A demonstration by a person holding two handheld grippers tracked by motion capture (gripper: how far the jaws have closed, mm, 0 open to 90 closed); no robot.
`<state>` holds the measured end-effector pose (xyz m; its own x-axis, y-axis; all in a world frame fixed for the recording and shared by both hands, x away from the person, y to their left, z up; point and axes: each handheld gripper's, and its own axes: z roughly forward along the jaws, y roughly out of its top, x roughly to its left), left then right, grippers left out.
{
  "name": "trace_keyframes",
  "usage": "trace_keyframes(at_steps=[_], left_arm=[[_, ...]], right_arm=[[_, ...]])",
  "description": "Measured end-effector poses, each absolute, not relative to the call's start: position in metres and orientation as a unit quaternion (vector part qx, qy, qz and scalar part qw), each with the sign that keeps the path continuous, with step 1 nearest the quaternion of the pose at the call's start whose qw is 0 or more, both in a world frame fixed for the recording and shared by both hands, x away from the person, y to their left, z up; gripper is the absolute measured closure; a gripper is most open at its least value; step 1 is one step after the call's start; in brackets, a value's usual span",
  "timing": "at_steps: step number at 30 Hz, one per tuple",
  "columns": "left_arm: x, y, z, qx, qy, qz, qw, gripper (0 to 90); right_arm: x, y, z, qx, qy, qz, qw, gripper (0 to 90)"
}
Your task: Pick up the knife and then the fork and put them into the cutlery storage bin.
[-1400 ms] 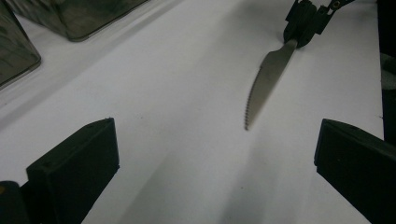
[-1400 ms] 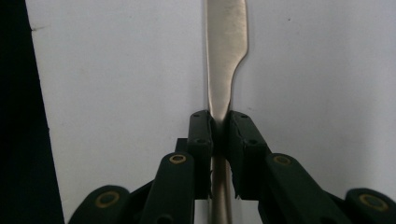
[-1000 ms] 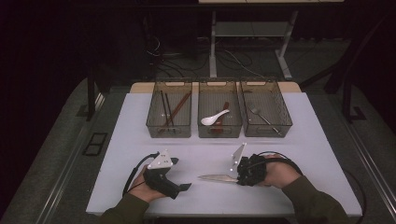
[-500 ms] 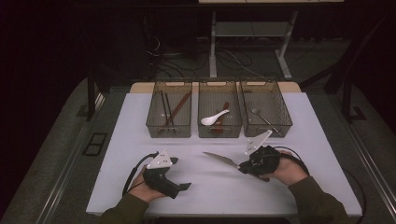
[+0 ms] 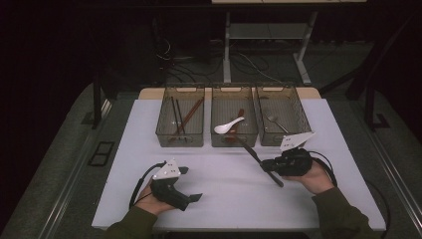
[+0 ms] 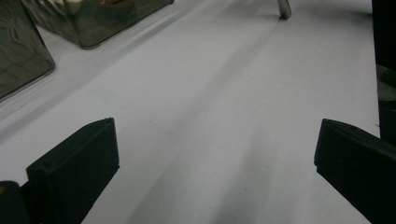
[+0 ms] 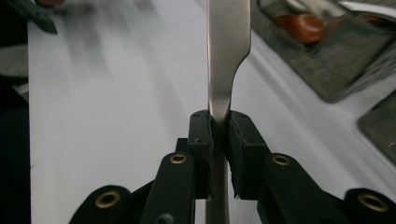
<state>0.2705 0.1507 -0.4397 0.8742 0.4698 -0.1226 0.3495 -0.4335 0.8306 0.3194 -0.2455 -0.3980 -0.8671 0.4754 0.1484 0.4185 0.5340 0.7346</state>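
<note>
My right gripper [image 5: 267, 167] is shut on a metal table knife [image 5: 250, 151] near the middle of its length. The blade slants up and left toward the middle bin [image 5: 234, 143], and the handle end trails toward the table's front. In the right gripper view the knife [image 7: 229, 46] stands straight up from between the pressed pads of the right gripper [image 7: 219, 133]. My left gripper [image 5: 191, 184] rests on the white table [image 5: 224, 204] at the front left. In the left gripper view the left gripper [image 6: 215, 163] stands open, with bare table between its jaws.
Three see-through bins stand in a row at the back. The left bin [image 5: 180, 143] holds chopsticks [image 5: 178, 117]. A white spoon [image 5: 229, 126] and a brown utensil lie in the middle bin. The right bin [image 5: 299, 113] holds metal cutlery [image 5: 275, 122].
My right gripper has moved right and toward the bins with the knife. The knife has swung from pointing left across the table to slanting toward the middle bin. The left gripper has stayed put.
</note>
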Motion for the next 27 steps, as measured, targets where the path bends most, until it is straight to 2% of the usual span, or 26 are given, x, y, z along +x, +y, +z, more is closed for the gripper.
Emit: trace_keyframes(at_steps=[17,27], left_arm=[[0.27,0.16,-0.439,0.834,0.252,0.059,0.488,0.0],[0.271,0.16,-0.439,0.833,0.252,0.059,0.489,0.0]], right_arm=[[0.327,-0.272,-0.388,0.303,0.827,0.471,0.055,80.8],[0.338,-0.284,-0.366,0.322,0.812,0.476,0.099,80.8]])
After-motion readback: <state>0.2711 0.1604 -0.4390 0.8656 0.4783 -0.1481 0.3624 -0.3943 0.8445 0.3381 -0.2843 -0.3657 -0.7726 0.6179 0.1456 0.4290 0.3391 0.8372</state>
